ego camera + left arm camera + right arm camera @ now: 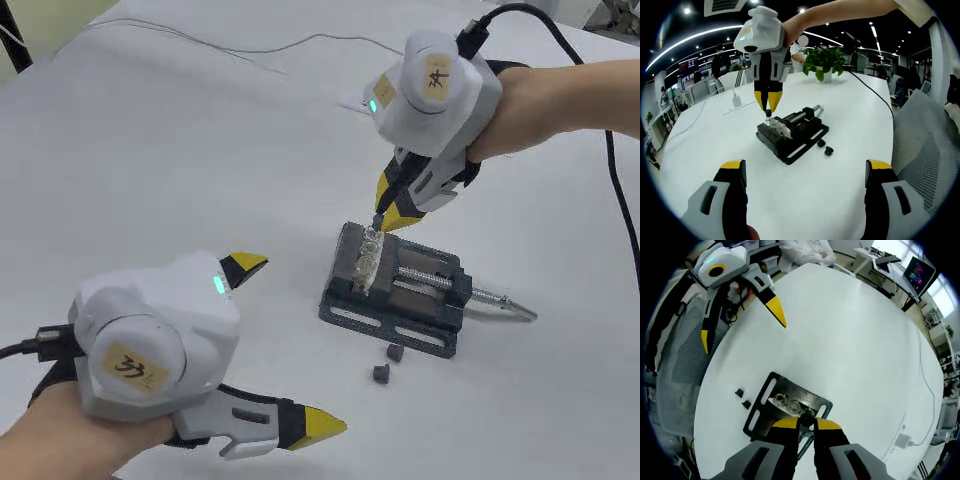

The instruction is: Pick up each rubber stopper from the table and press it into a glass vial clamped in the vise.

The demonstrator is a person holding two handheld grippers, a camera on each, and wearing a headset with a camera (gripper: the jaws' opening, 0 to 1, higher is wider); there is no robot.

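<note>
Black stopper [805, 418] half-hidden between right tongs [806, 424]

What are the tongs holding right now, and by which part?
Right tongs pinch a rubber stopper by its sides, over the vials in the vise. Left tongs are open, empty.
</note>
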